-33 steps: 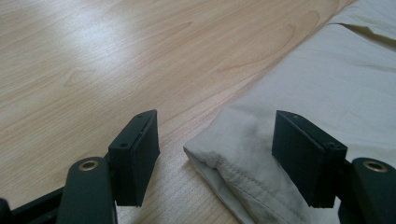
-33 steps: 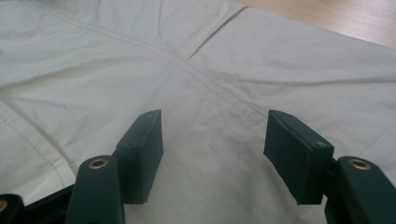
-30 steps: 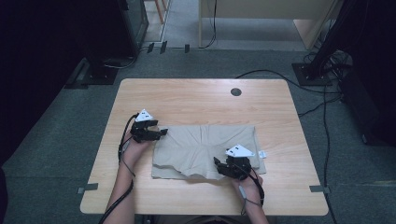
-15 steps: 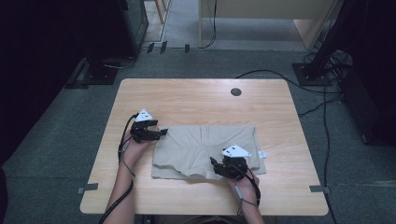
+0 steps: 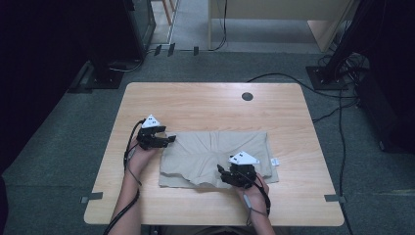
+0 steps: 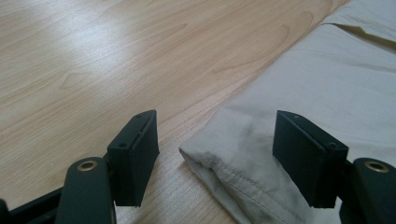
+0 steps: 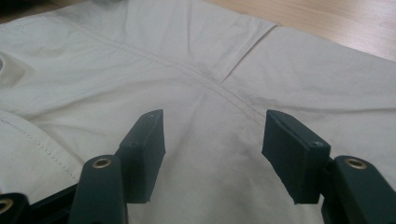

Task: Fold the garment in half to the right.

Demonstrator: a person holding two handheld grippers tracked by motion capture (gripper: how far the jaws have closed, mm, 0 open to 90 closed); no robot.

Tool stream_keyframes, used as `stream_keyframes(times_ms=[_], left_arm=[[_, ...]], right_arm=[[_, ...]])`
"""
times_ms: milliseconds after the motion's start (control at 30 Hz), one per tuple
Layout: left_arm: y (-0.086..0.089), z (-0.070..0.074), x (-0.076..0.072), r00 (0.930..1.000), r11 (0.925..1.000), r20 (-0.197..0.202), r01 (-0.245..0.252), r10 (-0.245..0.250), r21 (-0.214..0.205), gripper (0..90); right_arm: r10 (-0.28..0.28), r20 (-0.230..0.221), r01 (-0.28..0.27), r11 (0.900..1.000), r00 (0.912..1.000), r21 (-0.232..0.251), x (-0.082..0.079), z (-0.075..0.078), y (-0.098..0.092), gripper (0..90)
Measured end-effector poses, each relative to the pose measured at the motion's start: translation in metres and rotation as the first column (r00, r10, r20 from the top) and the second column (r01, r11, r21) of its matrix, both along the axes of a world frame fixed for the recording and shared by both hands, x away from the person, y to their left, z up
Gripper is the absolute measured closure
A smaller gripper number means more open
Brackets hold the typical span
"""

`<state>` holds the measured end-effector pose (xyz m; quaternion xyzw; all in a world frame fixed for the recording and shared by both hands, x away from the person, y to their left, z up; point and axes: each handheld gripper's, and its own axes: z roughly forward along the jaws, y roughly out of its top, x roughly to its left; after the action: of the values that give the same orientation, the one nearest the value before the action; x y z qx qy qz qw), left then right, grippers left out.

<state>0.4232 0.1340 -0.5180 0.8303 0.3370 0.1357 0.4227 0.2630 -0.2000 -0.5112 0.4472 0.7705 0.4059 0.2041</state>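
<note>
Beige cotton, a pair of shorts (image 5: 215,154), lies spread flat on the light wood tabletop (image 5: 205,105), toward my side of it and a little right of the middle. A small white tag (image 5: 275,161) pokes out from the right edge of the cloth.

My left tool (image 5: 166,141) sits at the far left corner of the shorts. In the left gripper view its jaws stand wide apart, low over the tabletop, with the hemmed corner (image 6: 212,161) of the cloth lying between them. One jaw is over bare wood, the other over the cloth; neither pad presses on anything, so it holds nothing.

My right tool (image 5: 224,174) rests over the near edge of the shorts, right of the notch in that edge. In the right gripper view its jaws are also apart, though less widely than the left ones, and both hang above the cloth where several seams (image 7: 210,79) meet. The cloth under them lies smooth, not pinched or lifted, so this tool has hold of nothing either.

A dark round grommet (image 5: 247,96) sits in the tabletop near its far edge, well apart from the shorts.
</note>
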Motion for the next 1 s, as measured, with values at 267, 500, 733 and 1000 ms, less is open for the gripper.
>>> stream_keyframes(times_ms=[267,500,733,1000], left_arm=[[0.000,0.000,0.000,1.0000,1.0000,0.001,0.002,-0.002,-0.003,31.5],[0.000,0.000,0.000,1.0000,1.0000,0.002,0.003,-0.003,0.001,31.5],[0.000,0.000,0.000,1.0000,1.0000,0.001,0.002,-0.002,-0.003,31.6],[0.001,0.000,0.000,1.0000,1.0000,0.002,0.001,-0.001,-0.008,31.5]], right_arm=[[0.016,-0.004,-0.016,0.9998,0.9999,0.010,0.000,-0.003,0.007,38.8],[0.030,-0.007,-0.029,0.9994,0.9995,0.021,0.000,-0.004,0.014,38.2],[0.050,-0.003,-0.050,0.9985,0.9987,0.021,0.000,-0.005,0.022,38.2],[0.076,-0.005,-0.076,0.9971,0.9971,0.008,-0.001,-0.009,0.027,38.2]])
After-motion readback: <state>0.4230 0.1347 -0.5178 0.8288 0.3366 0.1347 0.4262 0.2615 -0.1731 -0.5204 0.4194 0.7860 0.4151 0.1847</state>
